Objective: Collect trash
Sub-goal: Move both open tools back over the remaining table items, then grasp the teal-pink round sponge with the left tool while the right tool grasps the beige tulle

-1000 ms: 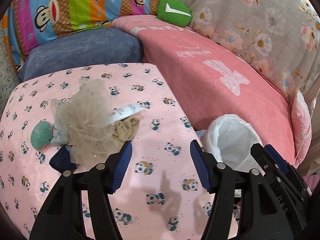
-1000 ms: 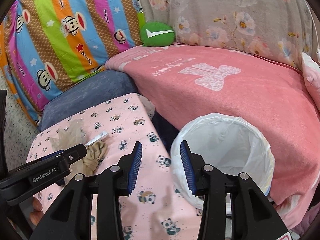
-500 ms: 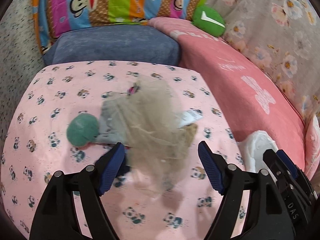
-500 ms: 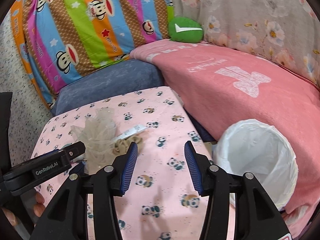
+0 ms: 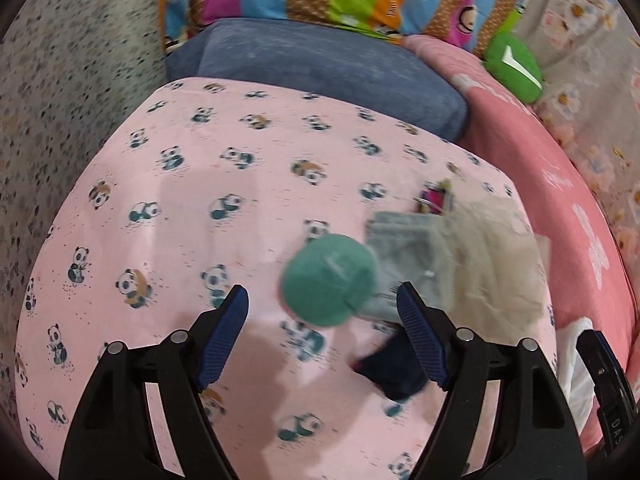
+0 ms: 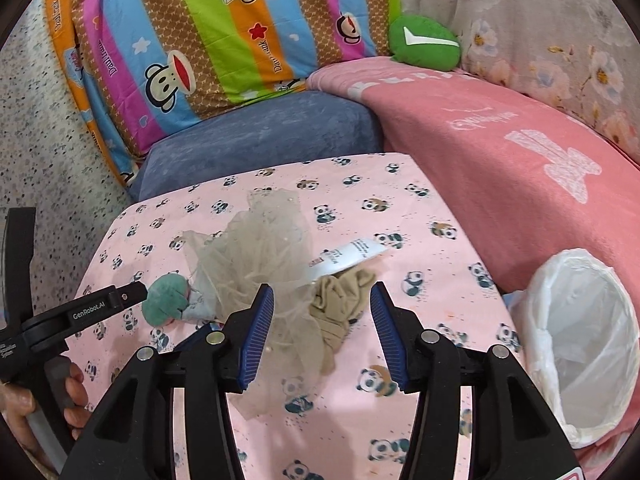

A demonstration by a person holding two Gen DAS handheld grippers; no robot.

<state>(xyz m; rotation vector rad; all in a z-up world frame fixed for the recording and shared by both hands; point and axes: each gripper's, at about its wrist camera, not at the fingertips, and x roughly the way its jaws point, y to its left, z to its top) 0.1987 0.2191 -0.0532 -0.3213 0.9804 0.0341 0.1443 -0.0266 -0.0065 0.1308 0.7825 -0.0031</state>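
Observation:
A pile of trash lies on the pink panda-print table point(image 6: 420, 216). It holds a teal round pad point(image 5: 330, 280) point(image 6: 166, 300), a grey cloth piece point(image 5: 408, 248), a beige mesh net point(image 6: 260, 252) point(image 5: 500, 256), a tan crumpled stocking point(image 6: 340, 300), a white tube point(image 6: 352, 254) and a dark blue scrap point(image 5: 394, 372). My left gripper point(image 5: 322, 334) is open, low over the table, the teal pad just ahead between its fingers. My right gripper point(image 6: 322, 330) is open, hovering above the mesh and stocking. A white-lined trash bin point(image 6: 580, 340) stands right of the table.
A blue cushion point(image 6: 260, 136), a striped monkey-print pillow point(image 6: 224, 36), a pink blanket point(image 6: 520, 152) and a green round pillow point(image 6: 424, 44) surround the table at back and right. A speckled wall point(image 5: 60, 80) is at left.
My left gripper has swung left and closer, so the teal pad now sits just ahead between its fingers. My right gripper has moved left from the bin to over the mesh and stocking.

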